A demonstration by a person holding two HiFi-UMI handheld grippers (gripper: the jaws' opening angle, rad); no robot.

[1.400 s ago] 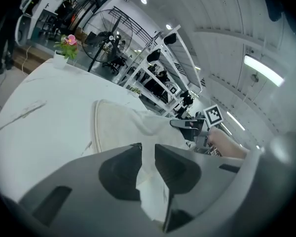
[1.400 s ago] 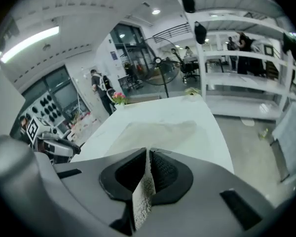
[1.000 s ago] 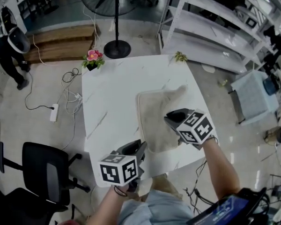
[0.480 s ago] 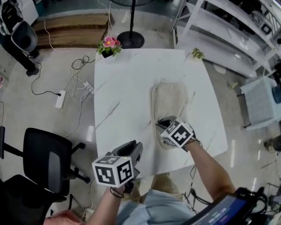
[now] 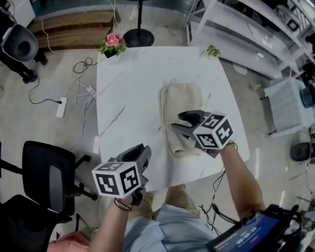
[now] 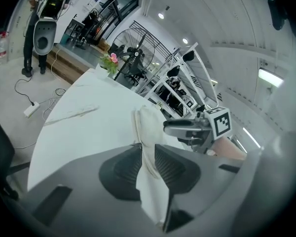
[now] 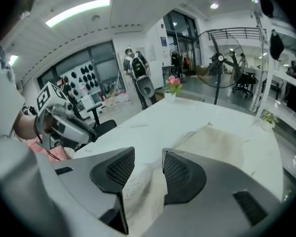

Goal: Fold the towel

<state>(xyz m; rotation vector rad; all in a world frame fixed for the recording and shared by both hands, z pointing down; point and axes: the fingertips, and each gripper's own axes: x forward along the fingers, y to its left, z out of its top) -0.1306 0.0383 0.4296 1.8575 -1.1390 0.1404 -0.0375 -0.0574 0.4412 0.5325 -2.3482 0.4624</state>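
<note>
Towel (image 5: 181,101) lies folded narrow on table (image 5: 123,93). Right gripper (image 5: 182,124) above its near end, jaws apart, cloth under the gap, ungripped. Left gripper (image 5: 140,154) beside towel, jaws slightly apart, empty

My head camera looks steeply down on the whole white table (image 5: 126,88) from high up. The camera on my left gripper (image 5: 136,155) and the one on my right gripper (image 5: 185,124) sit low and close, looking across the table. All three see the towel (image 5: 181,101).
</note>
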